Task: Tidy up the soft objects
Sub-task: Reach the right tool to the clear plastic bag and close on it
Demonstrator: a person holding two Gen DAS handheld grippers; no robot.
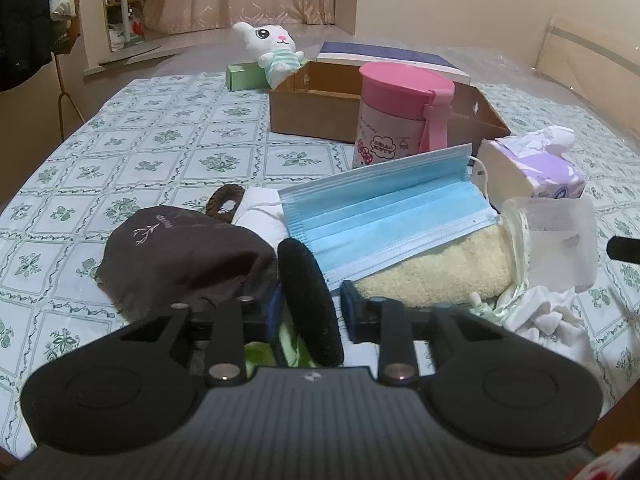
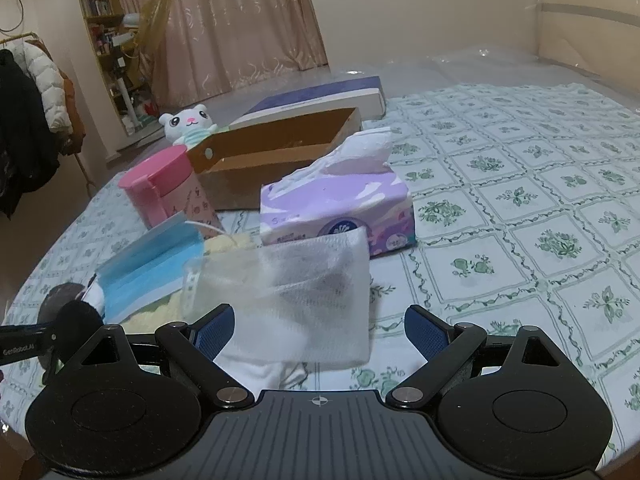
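Note:
A pile of soft things lies on the patterned bed cover: a dark brown cloth pouch (image 1: 180,256), a black fuzzy hair band (image 1: 310,300), a blue face mask (image 1: 388,216), a cream towel (image 1: 436,276), a white gauze cloth (image 1: 560,236) and white cloth (image 1: 552,316). My left gripper (image 1: 310,312) is open, its jaws either side of the black hair band. My right gripper (image 2: 320,332) is open just in front of the white gauze cloth (image 2: 288,292); the mask (image 2: 148,272) lies to its left.
An open cardboard box (image 1: 320,108) stands behind the pile, with a white plush bunny (image 1: 272,48) and a blue flat box (image 1: 392,60) beyond. A pink-lidded container (image 1: 400,116) and a purple tissue pack (image 2: 340,208) stand close to the pile. A brown hair tie (image 1: 224,204) lies by the pouch.

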